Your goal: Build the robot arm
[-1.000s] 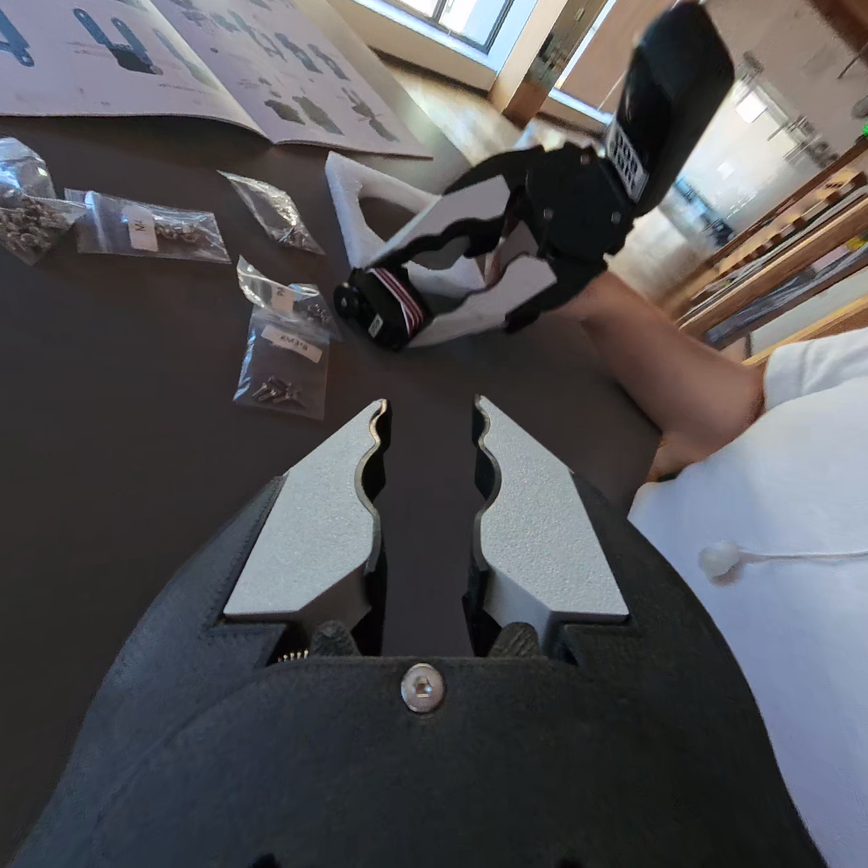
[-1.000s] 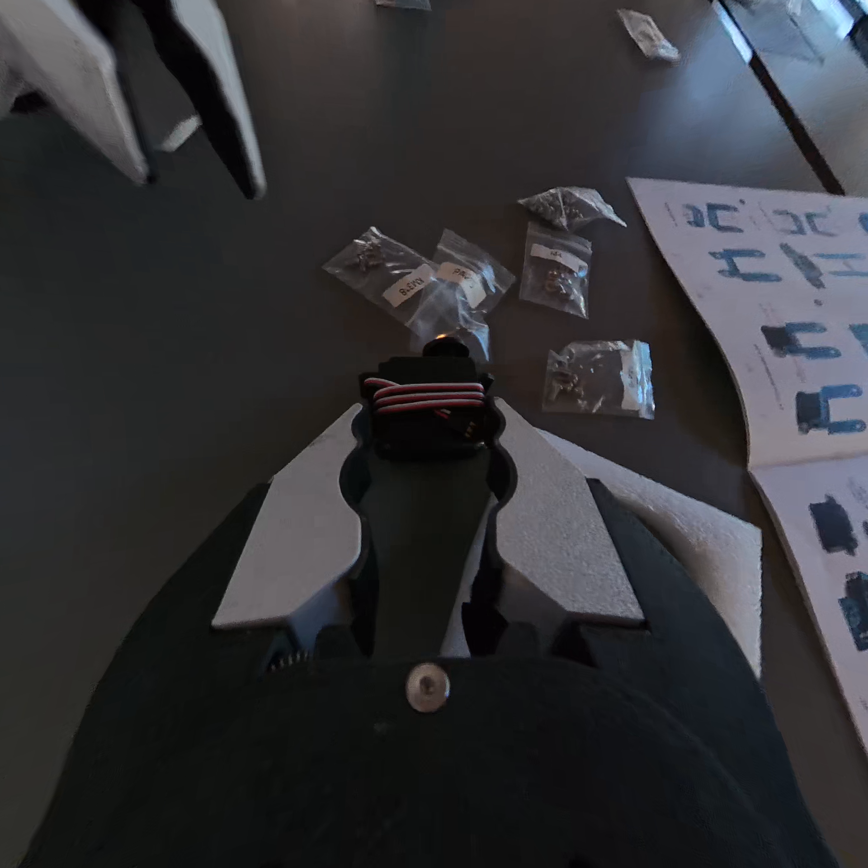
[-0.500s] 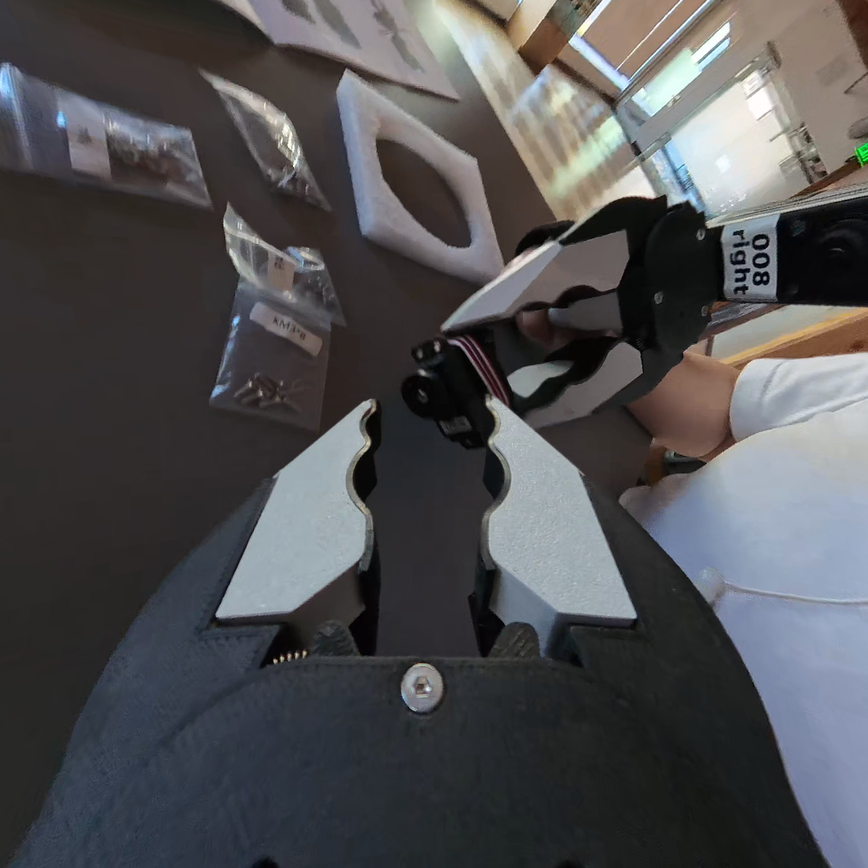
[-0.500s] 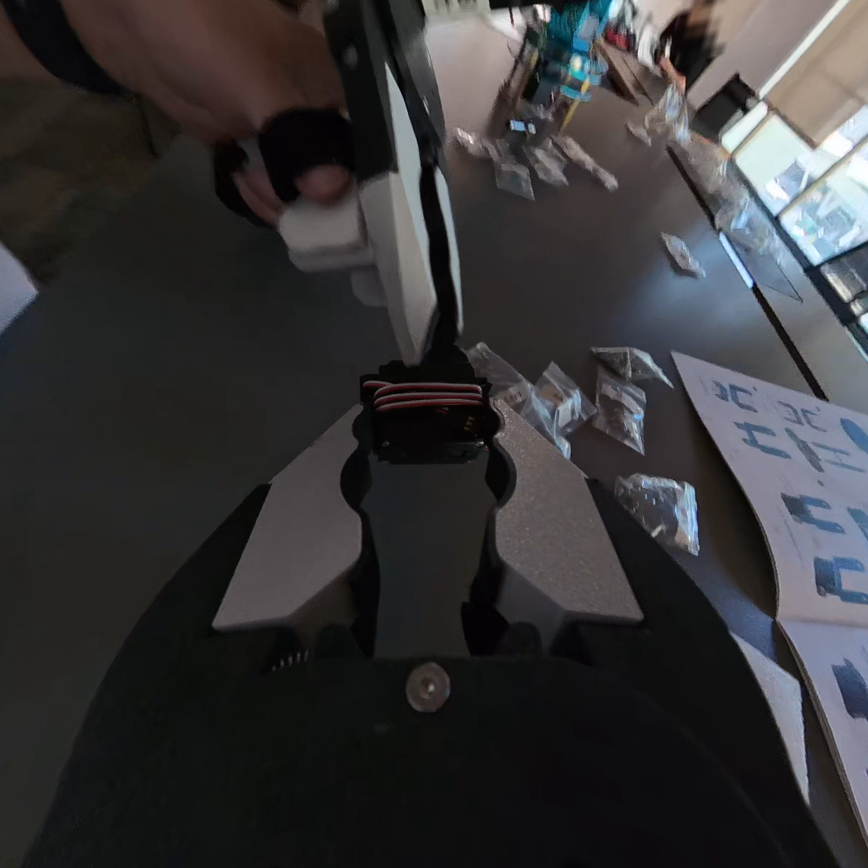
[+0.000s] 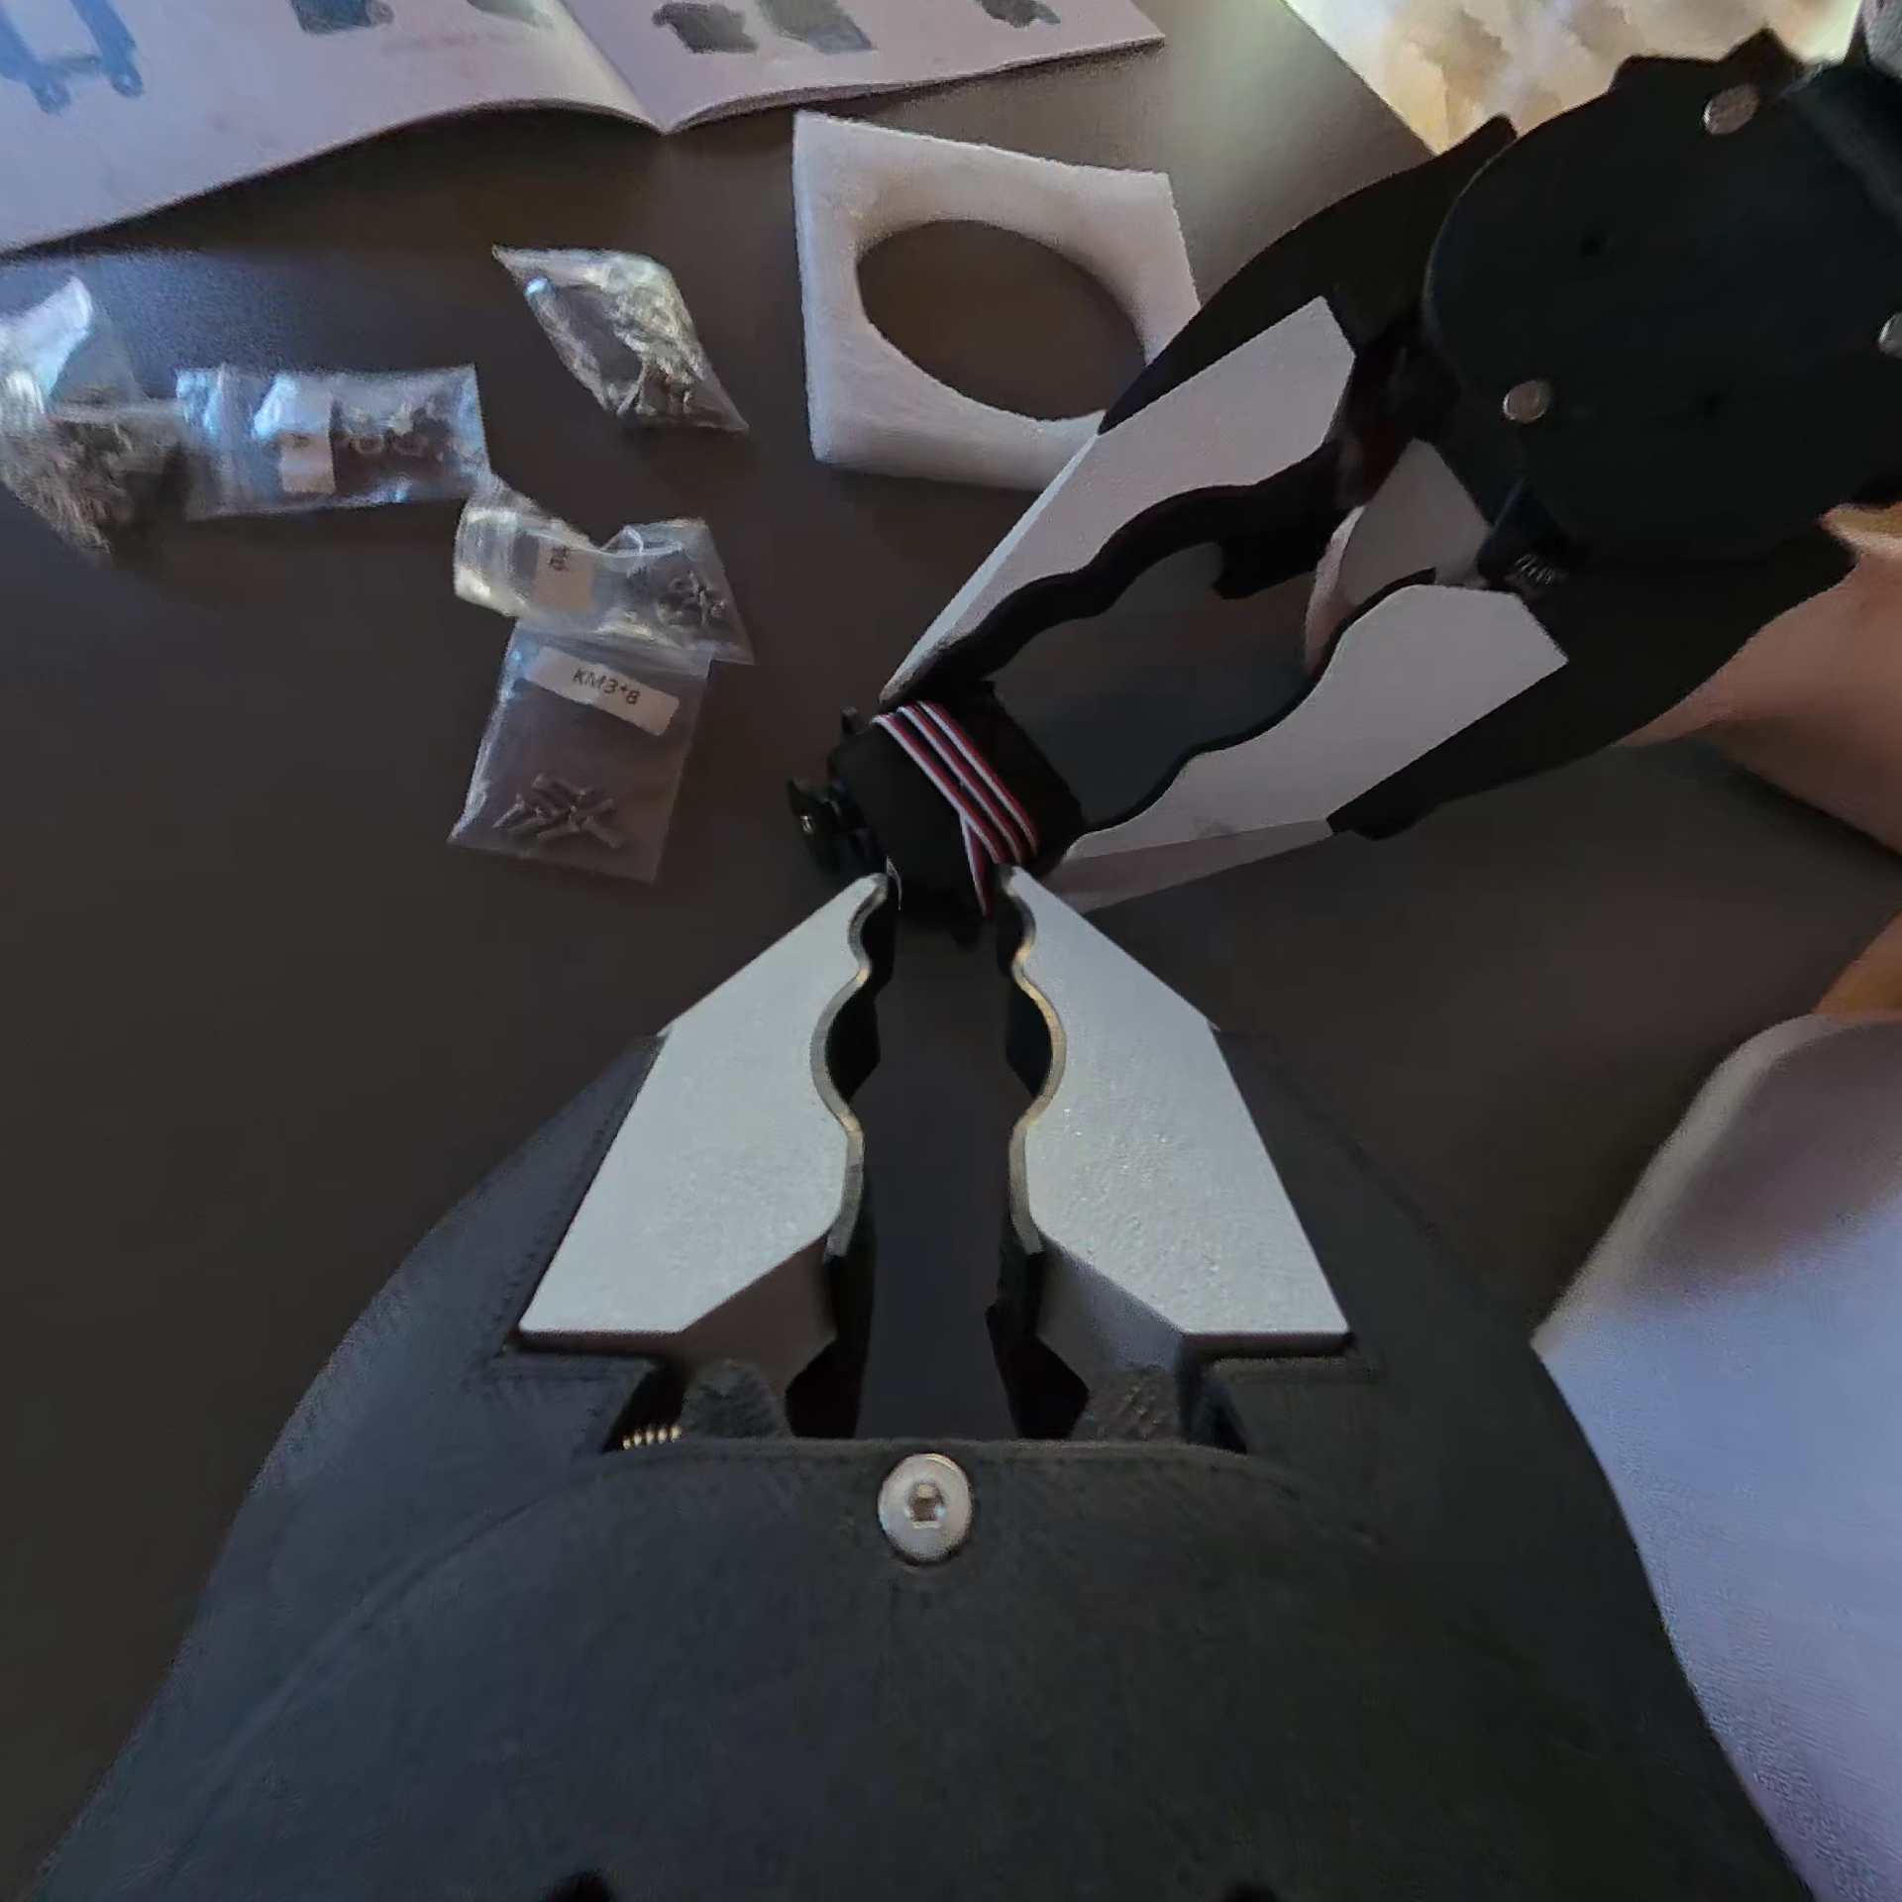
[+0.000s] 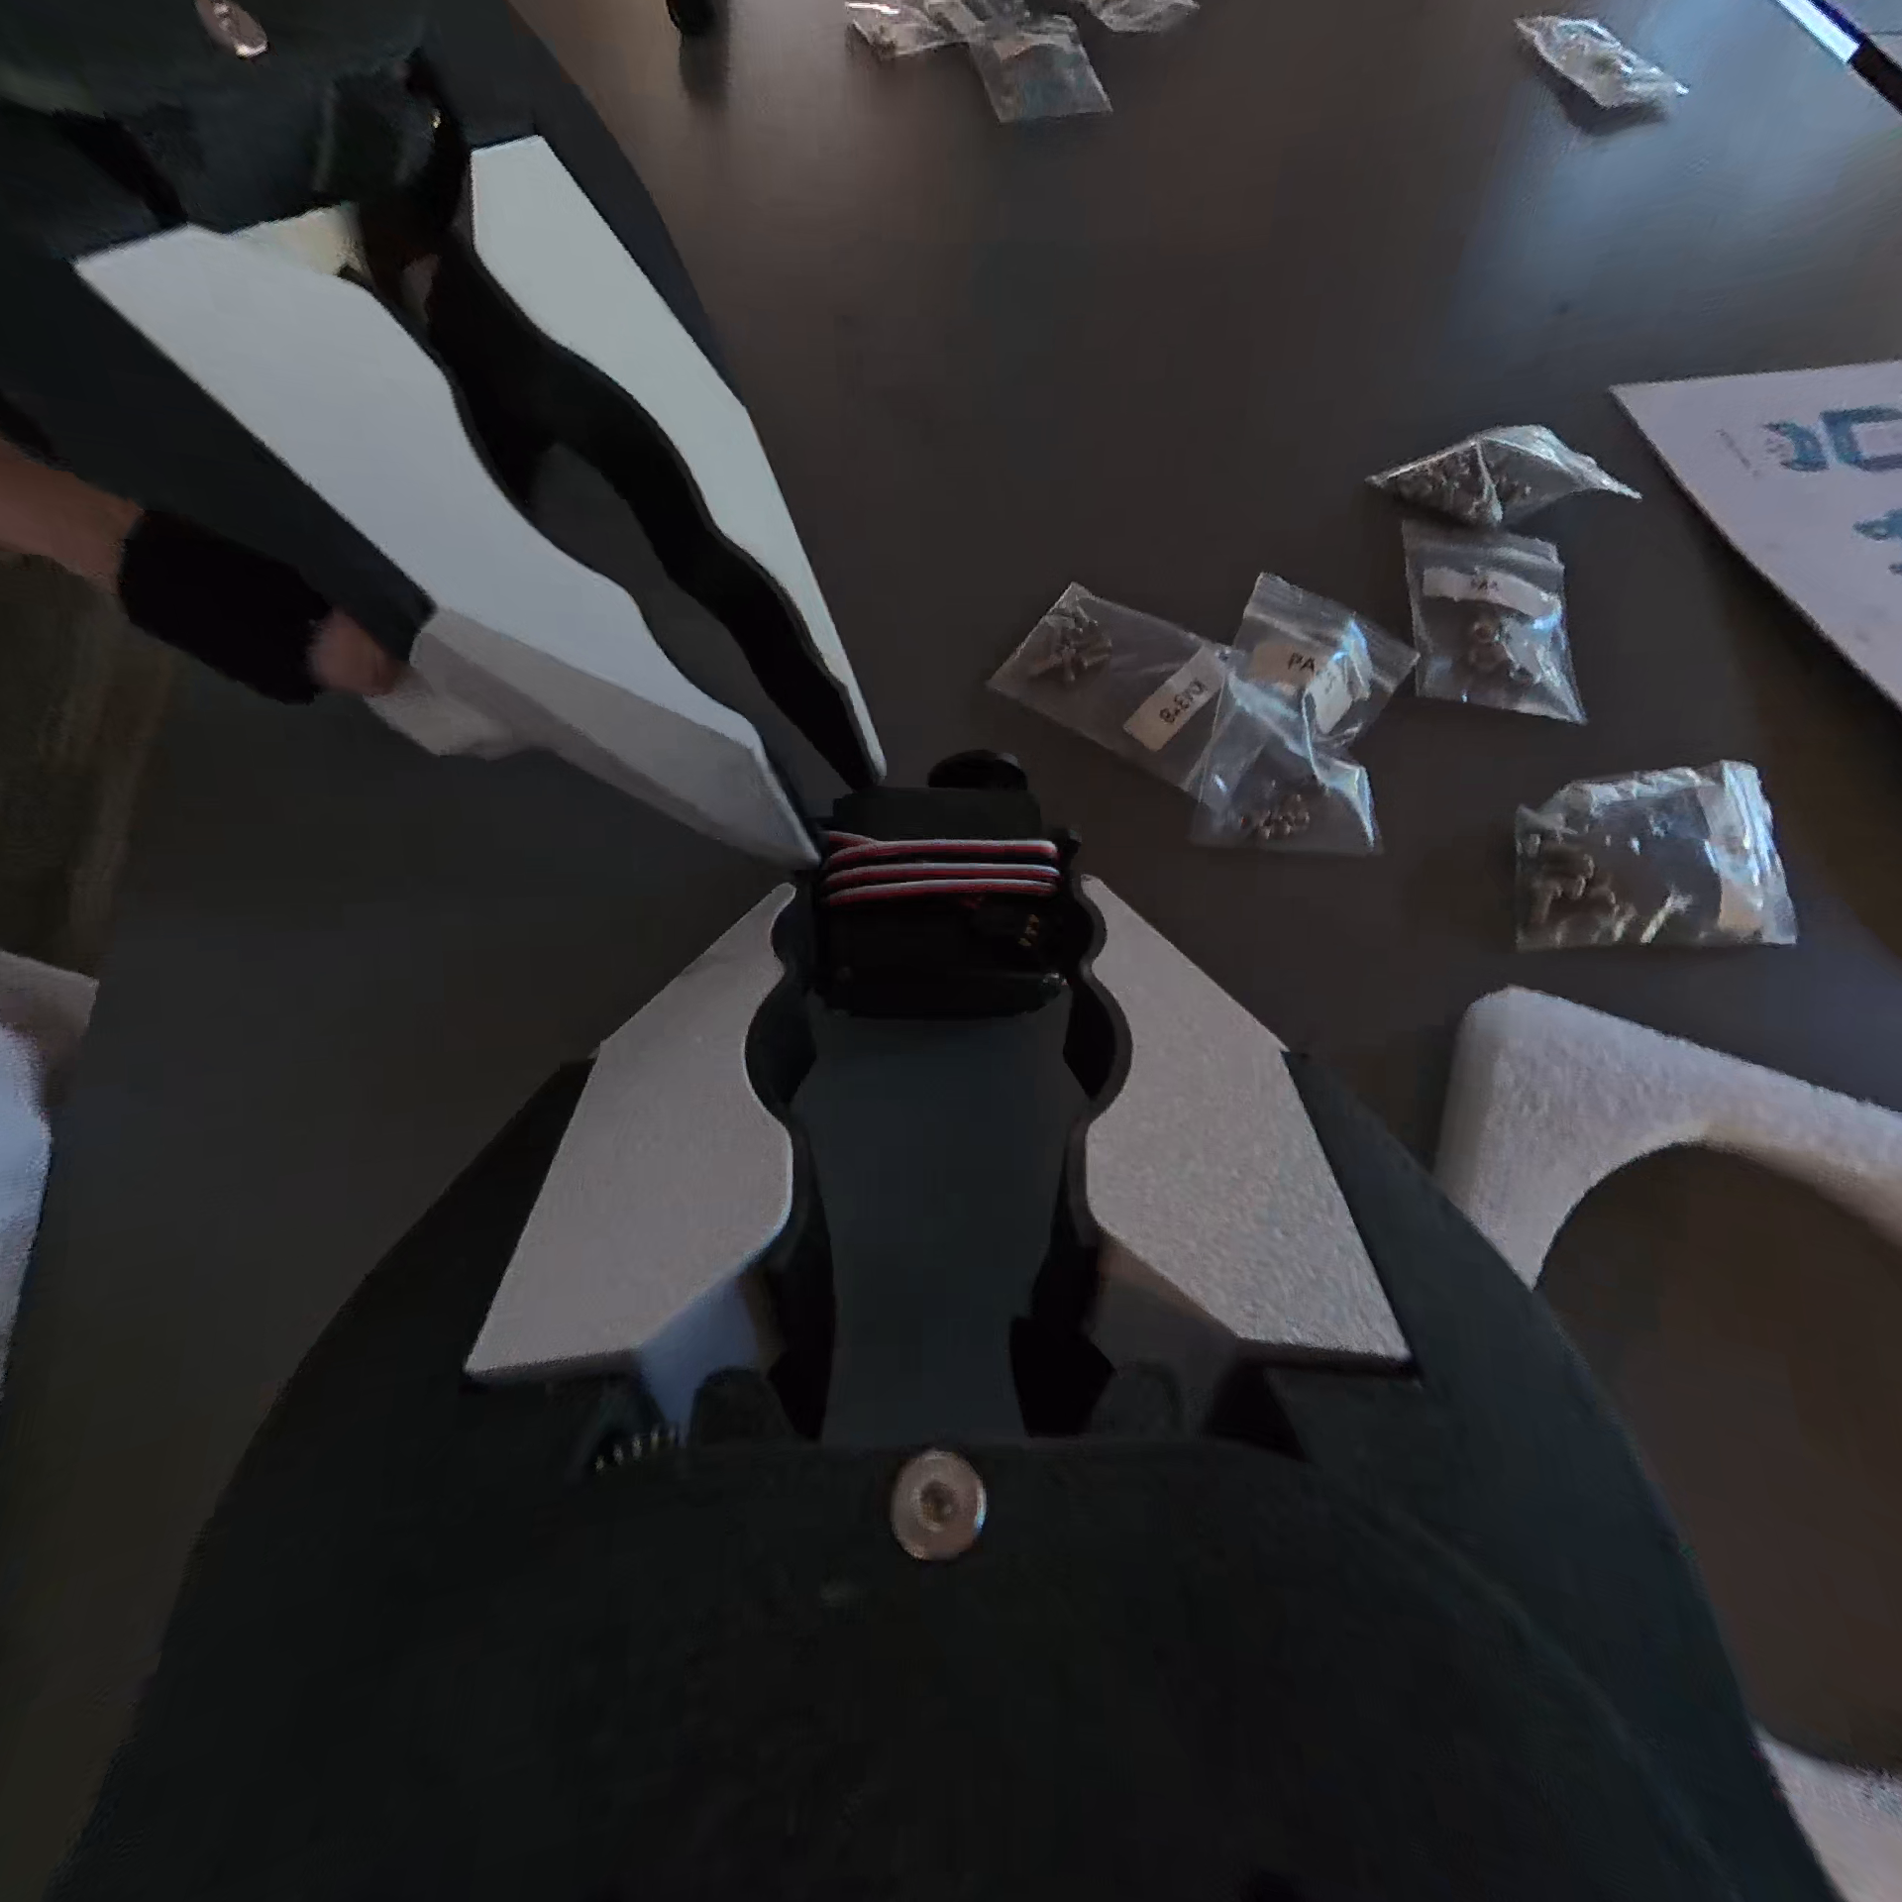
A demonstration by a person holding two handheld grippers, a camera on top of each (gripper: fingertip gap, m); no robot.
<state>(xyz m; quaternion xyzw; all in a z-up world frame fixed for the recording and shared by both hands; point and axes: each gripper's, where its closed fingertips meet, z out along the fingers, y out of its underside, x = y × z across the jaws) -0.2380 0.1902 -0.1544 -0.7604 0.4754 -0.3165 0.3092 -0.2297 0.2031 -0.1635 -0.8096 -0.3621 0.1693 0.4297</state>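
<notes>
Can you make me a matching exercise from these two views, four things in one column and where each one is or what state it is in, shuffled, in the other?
Things:
1. black servo
2. white foam frame
3. open booklet
4. left tongs

Place or state:
A. lies flat on the dark table, round hole in its middle
B. open, tips right at the servo
C. gripped by the right tongs, striped cable wound round it
D. spread at the table's far edge, blue drawings on it

Pairs: 1-C, 2-A, 3-D, 4-B

Right gripper [image 5: 962, 767] clamps servo [image 5: 931, 798] — left gripper [image 5: 942, 895] touching it
</notes>
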